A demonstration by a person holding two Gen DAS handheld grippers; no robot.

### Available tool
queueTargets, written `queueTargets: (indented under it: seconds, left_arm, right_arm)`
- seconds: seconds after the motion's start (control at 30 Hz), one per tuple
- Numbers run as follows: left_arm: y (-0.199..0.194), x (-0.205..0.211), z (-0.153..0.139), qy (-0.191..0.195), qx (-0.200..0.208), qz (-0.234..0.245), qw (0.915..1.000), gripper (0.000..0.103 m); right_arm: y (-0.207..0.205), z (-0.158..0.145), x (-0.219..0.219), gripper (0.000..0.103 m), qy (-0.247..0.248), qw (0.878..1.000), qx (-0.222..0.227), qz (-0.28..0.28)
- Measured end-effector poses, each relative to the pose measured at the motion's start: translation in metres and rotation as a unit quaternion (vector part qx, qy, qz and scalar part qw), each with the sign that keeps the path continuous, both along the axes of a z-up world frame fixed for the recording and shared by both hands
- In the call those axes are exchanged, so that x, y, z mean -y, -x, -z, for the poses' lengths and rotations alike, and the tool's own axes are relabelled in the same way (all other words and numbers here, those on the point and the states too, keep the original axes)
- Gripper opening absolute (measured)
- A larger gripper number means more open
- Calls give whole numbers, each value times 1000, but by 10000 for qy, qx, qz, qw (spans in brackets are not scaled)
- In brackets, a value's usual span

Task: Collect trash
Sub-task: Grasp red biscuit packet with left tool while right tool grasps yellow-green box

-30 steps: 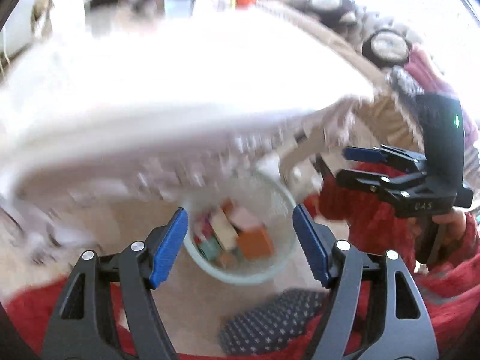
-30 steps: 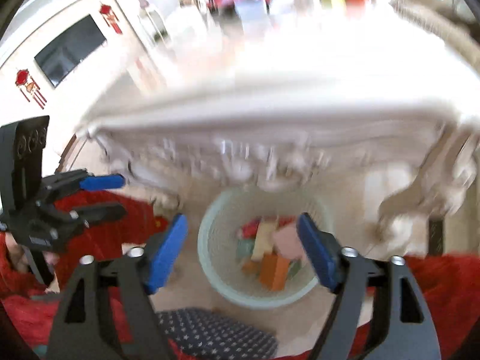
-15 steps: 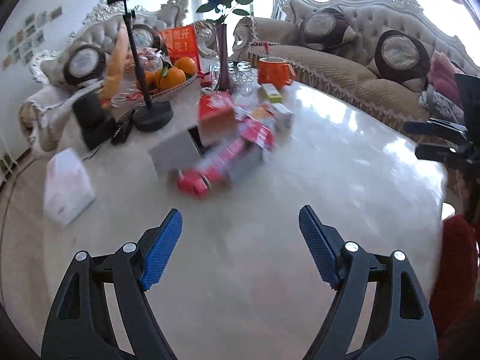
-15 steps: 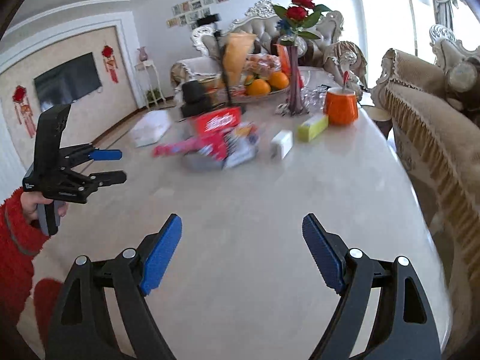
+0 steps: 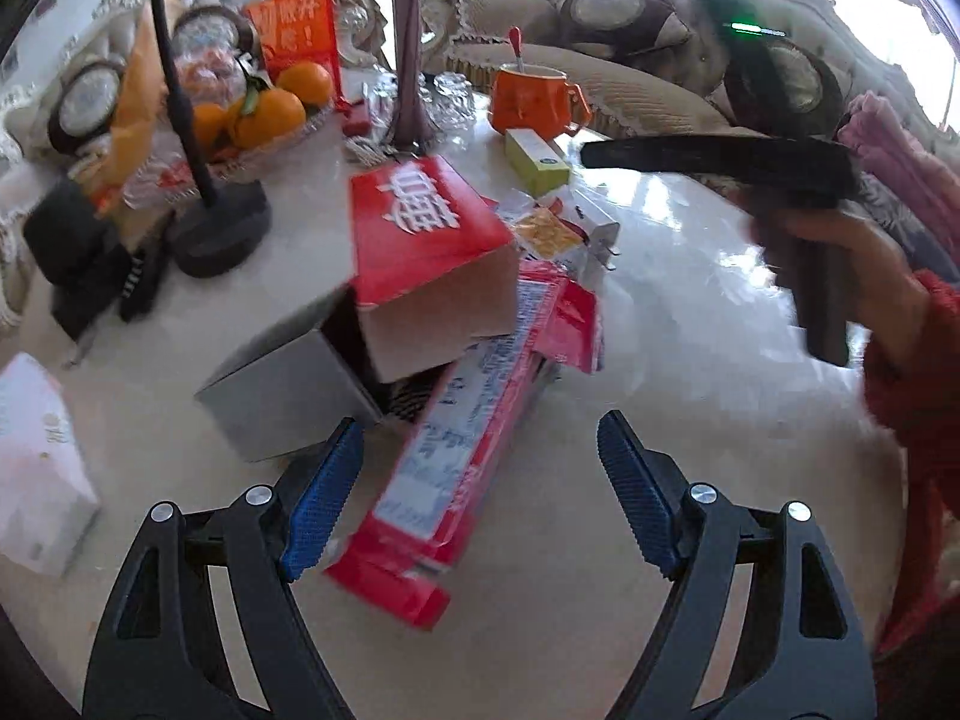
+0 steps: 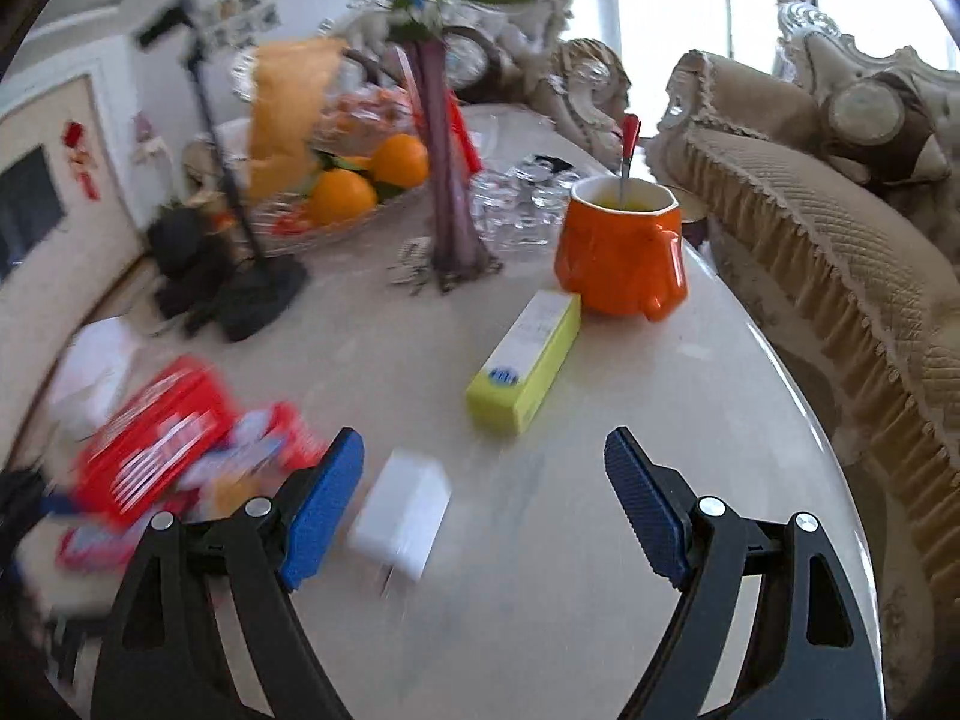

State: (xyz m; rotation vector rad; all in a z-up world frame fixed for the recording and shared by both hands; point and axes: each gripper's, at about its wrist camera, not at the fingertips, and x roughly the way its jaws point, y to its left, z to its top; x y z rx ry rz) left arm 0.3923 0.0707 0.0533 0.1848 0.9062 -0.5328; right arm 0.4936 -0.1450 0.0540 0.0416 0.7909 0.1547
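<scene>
Closer now: long red carton (image 5: pixel 462 450), apparently diagonal.

One mug (image 6: pixel 621 255), perhaps four oranges (image 5: pixel 264 117).

glossy polished table (image 6: pixel 600 600), cardboard red box (image 5: pixel 426 222), glazed orange mug (image 6: pixel 618 252), ribbed blue fingers (image 5: pixel 630 492).

Domestic living room. Evidence: ornate tufted sofa (image 6: pixel 840 228) with round cushions beside a glossy marble-look counter (image 6: pixel 600 570); fruit dish with oranges (image 6: pixel 342 195); flower vase (image 6: pixel 447 180); orange mug (image 6: pixel 621 246); wall-mounted television (image 6: pixel 27 210); framed photos on the far wall.
</scene>
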Motion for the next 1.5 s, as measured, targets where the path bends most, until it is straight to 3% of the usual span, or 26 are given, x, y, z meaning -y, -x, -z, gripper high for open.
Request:
queueTargets:
  seconds: [0.1,0.2,0.37,0.4,0.43,0.47,0.5,0.53,0.6,0.77,1.0,1.17,1.33,1.5]
  left_arm:
    - [1,6,3,136,-199,130,9996,78]
    - [-2,13,5,-46,-303,131,9994,78]
    - [-12,17,9,9,-653,76,9978,78]
    - [-10,19,10,7,-685,115,9976,74]
    - [-9,21,11,-25,-690,142,9975,62]
    - [-6,24,13,-84,-707,161,9973,51]
    - [-6,26,14,-106,-709,139,9973,34]
    - [-3,26,14,-77,-723,111,9973,34]
    - [0,26,14,21,-704,44,9975,32]
    - [5,24,12,399,-771,-193,9960,32]
    - [23,41,9,120,-668,-196,9975,28]
    - [51,47,10,298,-660,-195,9972,27]
    - [97,40,12,639,-548,-483,9953,27]
    - [155,35,5,885,-366,-693,9930,27]
  right_arm:
    - [-32,17,0,79,155,9989,-259,367]
    - [-54,31,6,79,181,9967,-473,641]
    - [-70,39,3,78,354,9960,-629,529]
    - [-70,41,0,77,467,9955,-702,433]
    - [-70,42,-1,74,542,9952,-729,363]
    - [-69,41,-2,70,527,9957,-722,229]
    - [-68,40,-3,56,538,9958,-722,184]
    - [-66,38,-4,38,544,9959,-717,123]
    - [-59,38,-3,28,563,9958,-715,-43]
    - [-36,38,4,28,536,9960,-682,-209]
    - [-16,32,20,28,323,9963,-722,-342]
    - [11,29,32,28,-90,9963,-714,-464]
    - [62,20,52,28,-585,9947,-541,-652]
    - [146,-4,69,28,-948,9895,-219,-1074]
